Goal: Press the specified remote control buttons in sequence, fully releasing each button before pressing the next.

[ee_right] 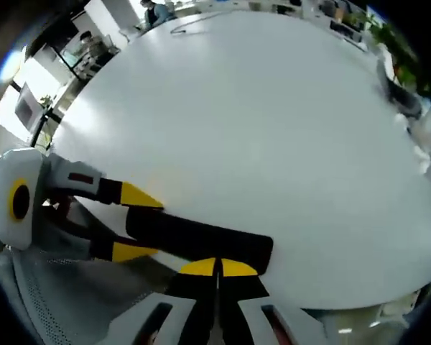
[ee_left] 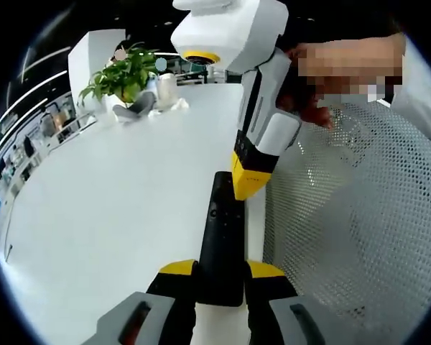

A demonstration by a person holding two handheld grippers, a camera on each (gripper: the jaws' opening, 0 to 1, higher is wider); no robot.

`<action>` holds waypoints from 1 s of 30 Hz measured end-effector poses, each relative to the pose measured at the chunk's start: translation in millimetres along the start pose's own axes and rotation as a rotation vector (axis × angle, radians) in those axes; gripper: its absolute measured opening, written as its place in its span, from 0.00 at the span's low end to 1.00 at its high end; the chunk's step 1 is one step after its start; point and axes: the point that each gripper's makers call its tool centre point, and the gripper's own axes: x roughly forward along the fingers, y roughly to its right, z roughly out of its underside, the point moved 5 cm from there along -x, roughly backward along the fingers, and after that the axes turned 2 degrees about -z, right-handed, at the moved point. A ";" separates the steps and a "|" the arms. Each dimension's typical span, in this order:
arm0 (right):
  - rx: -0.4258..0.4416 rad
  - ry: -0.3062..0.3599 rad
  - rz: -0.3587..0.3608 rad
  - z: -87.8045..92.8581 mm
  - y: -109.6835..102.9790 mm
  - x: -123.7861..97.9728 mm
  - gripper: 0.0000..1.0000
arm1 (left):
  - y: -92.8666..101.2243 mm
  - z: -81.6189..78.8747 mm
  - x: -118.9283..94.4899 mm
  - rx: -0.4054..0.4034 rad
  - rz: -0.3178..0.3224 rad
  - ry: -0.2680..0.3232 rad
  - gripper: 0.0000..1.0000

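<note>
Left tongs (ee_left: 220,277): clamped on the near end of the remote (ee_left: 221,244), one yellow tip on each long side. That hand is the holder.
Right tongs (ee_right: 217,267): tips pressed together, nothing between them. In the left gripper view they (ee_left: 248,185) come down from 1 o'clock, closed tip on the remote's far end, or a hair off; I cannot tell which.
Remote: black slab at the counter (ee_left: 115,201) edge, half over it. Long axis runs straight away from my left tongs, 6 to 12 o'clock. In the right gripper view the remote (ee_right: 201,241) lies crosswise, 9 to 3 o'clock, just ahead of the closed tips, with the left tongs (ee_right: 136,223) gripping its 9 o'clock end.
Key relation: the buttons sit directly under and ahead of the right tip, so I judge the right hand does the pressing, left only steadies. A small button shows near the far end; no labels readable.
Risk: a push on the far end could lever the remote in the left grip.
Surface: white counter, smooth, glossy.
Room: open office; plant (ee_left: 122,75) at 11 o'clock across the counter, white mesh chair (ee_left: 359,215) at 3 o'clock.
</note>
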 end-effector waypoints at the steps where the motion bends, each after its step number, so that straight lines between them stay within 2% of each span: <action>1: -0.002 0.000 0.005 0.0 -0.4 0.1 0.00 | 0.2 0.2 -0.2 -0.003 -0.003 0.000 0.25; 5: 0.011 0.027 0.013 1.0 1.5 -0.6 0.00 | 0.1 0.3 -0.4 -0.015 -0.009 0.000 0.25; 11: 0.033 0.134 -0.038 7.1 4.7 -2.0 0.00 | 0.1 0.4 0.0 -0.017 -0.008 0.005 0.25; 15: 0.009 0.112 -0.039 4.8 4.0 -1.1 0.00 | 0.5 -0.5 0.1 -0.022 -0.010 -0.004 0.25; 21: -0.021 0.111 -0.050 5.3 4.9 -1.3 0.00 | 1.3 -0.8 0.3 -0.050 -0.027 -0.014 0.25; 25: -0.057 0.090 -0.081 3.4 6.9 -0.9 0.00 | 6.0 -2.7 0.8 -0.061 -0.052 -0.045 0.25; 30: -0.117 0.049 -0.125 2.4 8.1 -1.5 0.00 | 8.2 -0.8 -0.4 -0.092 -0.072 -0.037 0.25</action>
